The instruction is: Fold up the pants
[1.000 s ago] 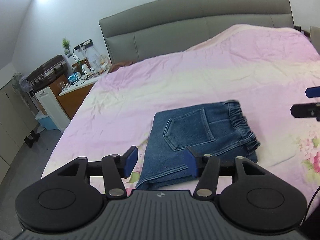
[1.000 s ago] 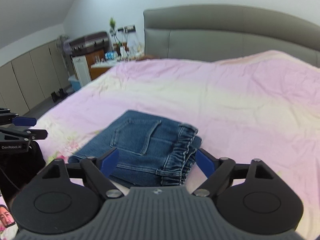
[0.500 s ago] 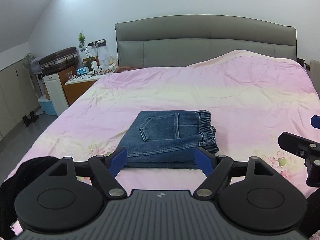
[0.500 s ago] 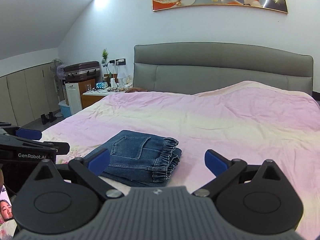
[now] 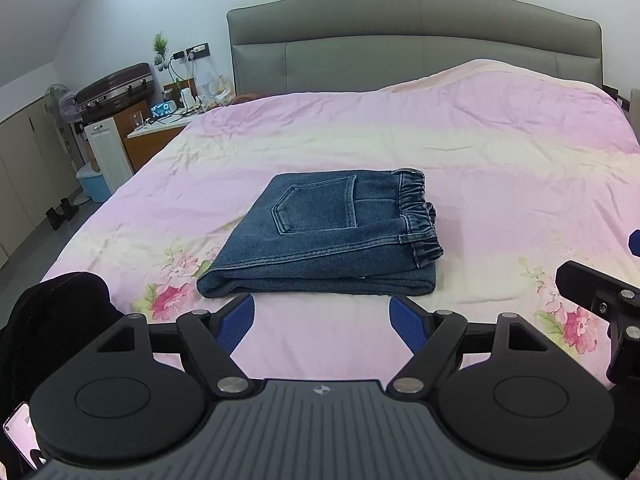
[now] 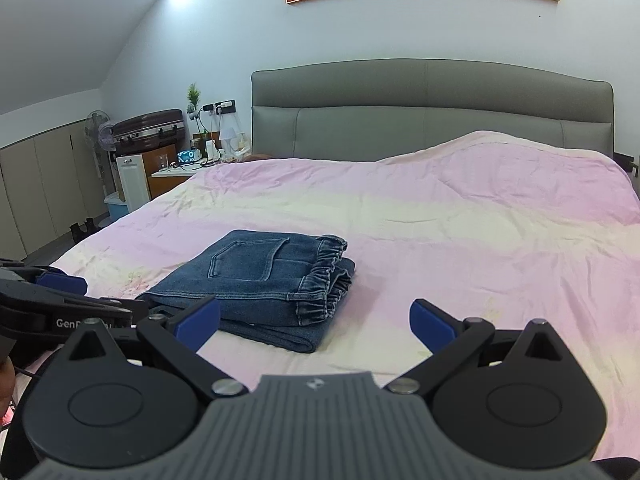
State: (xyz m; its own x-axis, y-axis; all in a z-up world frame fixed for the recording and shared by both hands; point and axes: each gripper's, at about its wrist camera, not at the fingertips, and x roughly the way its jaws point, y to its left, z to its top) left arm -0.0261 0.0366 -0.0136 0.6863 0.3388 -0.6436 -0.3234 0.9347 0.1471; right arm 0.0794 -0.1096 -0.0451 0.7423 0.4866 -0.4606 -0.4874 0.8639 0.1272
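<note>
The pants lay folded on the bed, near its front edge and close to the middle. They made a flat, thick, four-sided stack of blue denim. Its long side ran across the bed, left to right. The stretchy, bunched waistband was at the right end, and the smooth rounded fold was at the left end. A back pocket with pale stitching faced up, its pointed bottom aimed left. The bed cover was soft, pink and cream, full of small wrinkles, with flowers printed near the front.

The left gripper hung just in front of the pants, jaws spread wide with nothing in them. The right gripper was near the waistband end, jaws wide and empty too. Both had blue pads on black arms.
</note>
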